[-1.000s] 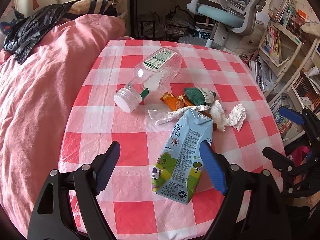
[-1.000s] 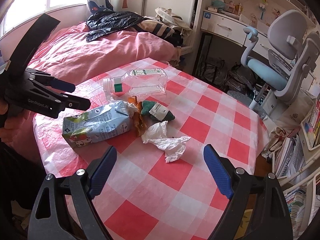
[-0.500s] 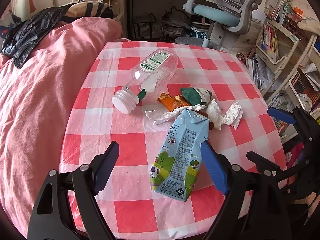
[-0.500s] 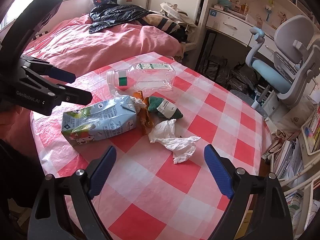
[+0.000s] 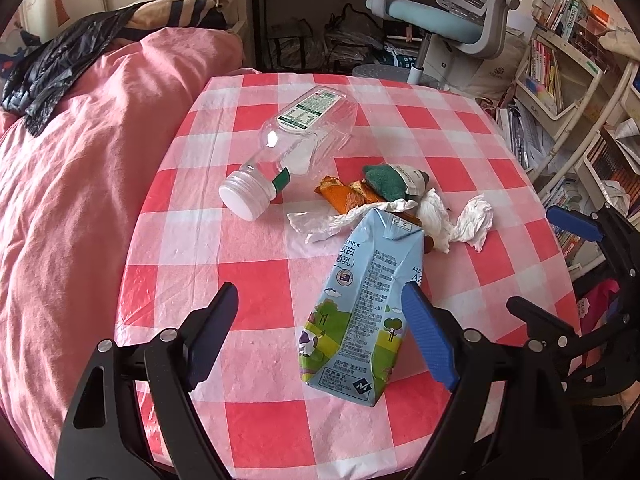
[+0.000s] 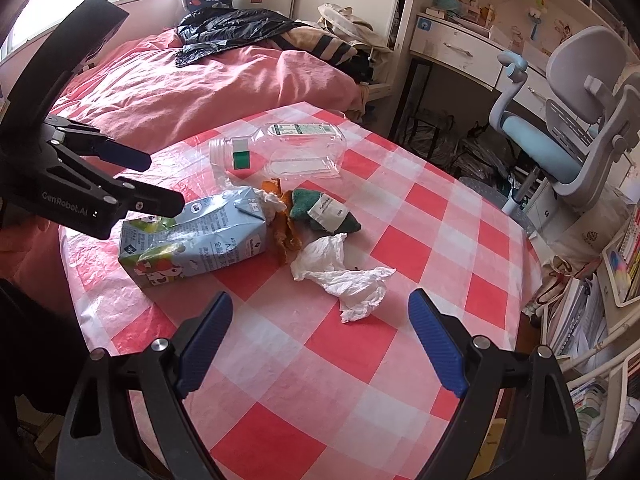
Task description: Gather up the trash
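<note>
On the red-and-white checked table (image 5: 260,276) lies a light blue milk carton (image 5: 360,312) on its side. Beyond it are a crumpled white tissue (image 5: 452,220), orange peel (image 5: 348,198), a green packet (image 5: 392,178) and a clear plastic bottle (image 5: 296,148) with a white cap. My left gripper (image 5: 320,296) is open and hovers over the carton's near end, its pads off it. My right gripper (image 6: 320,300) is open over bare cloth, just short of the tissue (image 6: 344,276). The right wrist view also shows the carton (image 6: 200,236) and the left gripper (image 6: 160,182).
A pink bed (image 5: 80,184) with a black plastic bag (image 5: 52,68) on it borders the table's left side. A blue-grey office chair (image 6: 560,136) and a desk stand behind the table. Crowded bookshelves (image 5: 560,60) line the right side.
Both views have shifted only slightly. Nothing on the table has moved, and both grippers stay open.
</note>
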